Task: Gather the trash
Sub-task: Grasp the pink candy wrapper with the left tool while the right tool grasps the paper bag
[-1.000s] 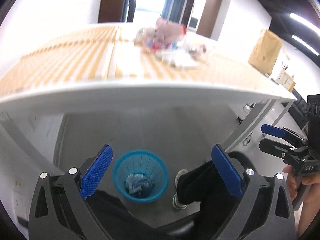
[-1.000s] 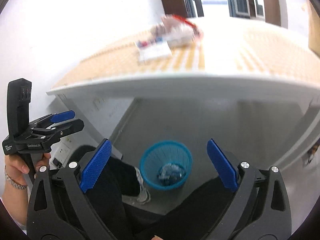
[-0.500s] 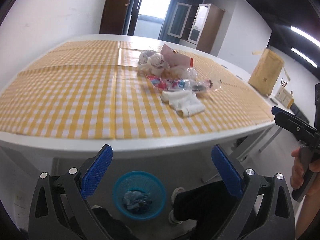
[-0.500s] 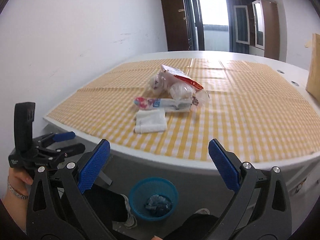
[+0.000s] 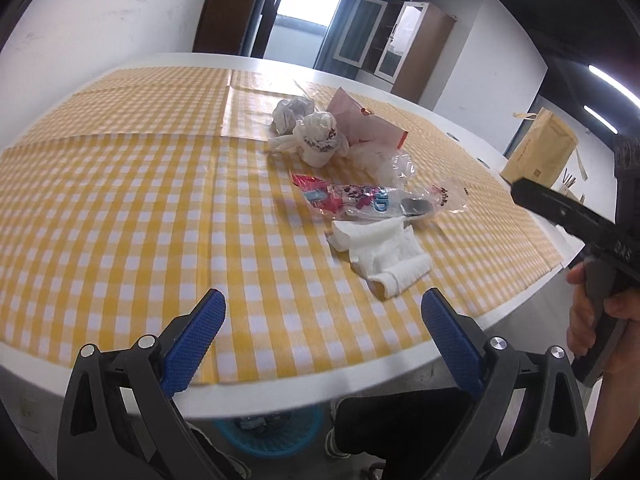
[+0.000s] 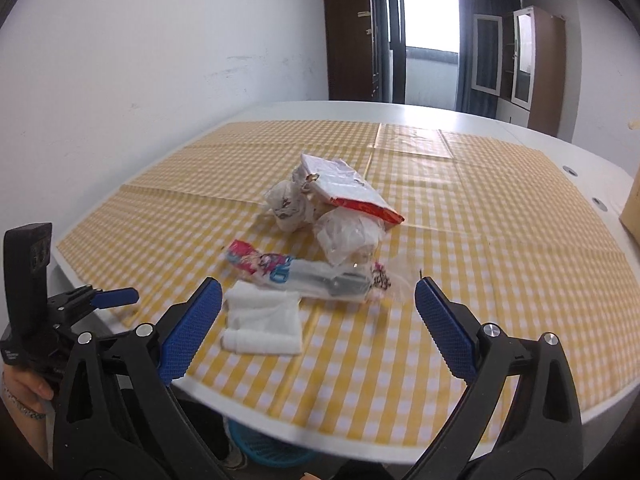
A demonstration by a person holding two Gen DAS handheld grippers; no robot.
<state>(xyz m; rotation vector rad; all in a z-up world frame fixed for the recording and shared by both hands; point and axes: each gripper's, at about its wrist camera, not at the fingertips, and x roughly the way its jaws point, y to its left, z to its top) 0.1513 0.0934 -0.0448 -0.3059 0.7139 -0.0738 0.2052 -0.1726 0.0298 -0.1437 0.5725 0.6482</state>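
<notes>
Trash lies in a pile on the yellow checked tablecloth [image 5: 120,200]: a folded white tissue [image 5: 382,250] [image 6: 262,322] nearest me, a clear printed wrapper [image 5: 376,198] [image 6: 304,274], crumpled plastic bags [image 5: 316,136] [image 6: 286,202], and a white-and-red packet [image 5: 360,122] [image 6: 348,188]. A blue bin [image 5: 272,434] [image 6: 268,450] sits on the floor under the table edge. My left gripper [image 5: 322,334] is open and empty above the near edge. My right gripper [image 6: 316,326] is open and empty just short of the tissue.
A brown paper bag [image 5: 540,152] stands at the table's far right end. Cabinets [image 5: 396,46] and a doorway are at the back. A white wall [image 6: 140,60] runs along the left. My legs [image 5: 400,420] are beside the bin.
Both grippers have risen from below the table's edge, over the bin, to above the tabletop. The trash pile is now close in front. Both stayed open.
</notes>
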